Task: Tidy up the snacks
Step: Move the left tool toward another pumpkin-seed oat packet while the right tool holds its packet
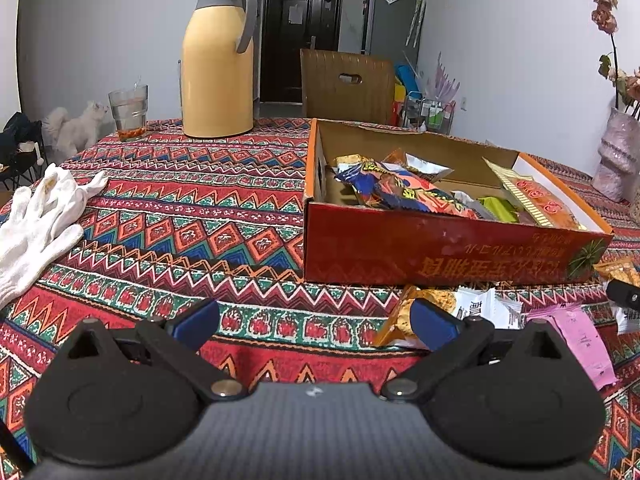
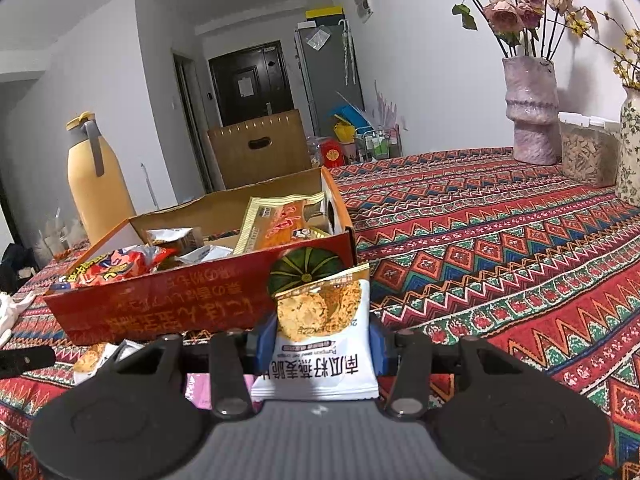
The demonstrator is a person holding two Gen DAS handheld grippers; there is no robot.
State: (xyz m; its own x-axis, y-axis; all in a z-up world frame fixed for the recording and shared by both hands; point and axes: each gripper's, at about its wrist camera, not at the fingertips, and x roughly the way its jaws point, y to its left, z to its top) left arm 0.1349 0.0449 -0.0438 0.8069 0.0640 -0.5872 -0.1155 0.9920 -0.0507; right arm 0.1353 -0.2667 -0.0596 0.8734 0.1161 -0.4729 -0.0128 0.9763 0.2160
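A shallow red cardboard box sits on the patterned tablecloth with several snack packets inside, among them a blue-and-orange bag. My right gripper is shut on a white cracker packet, held upright just in front of the box's near right corner. My left gripper stands open, low over the cloth, with nothing between its blue pads. Loose packets lie in front of the box: an orange one, a white one and a pink one.
A yellow thermos jug and a glass of water stand at the table's far side. White gloves lie at the left. Vases with dried flowers and a clear container stand at the right. A white dog is beyond the table.
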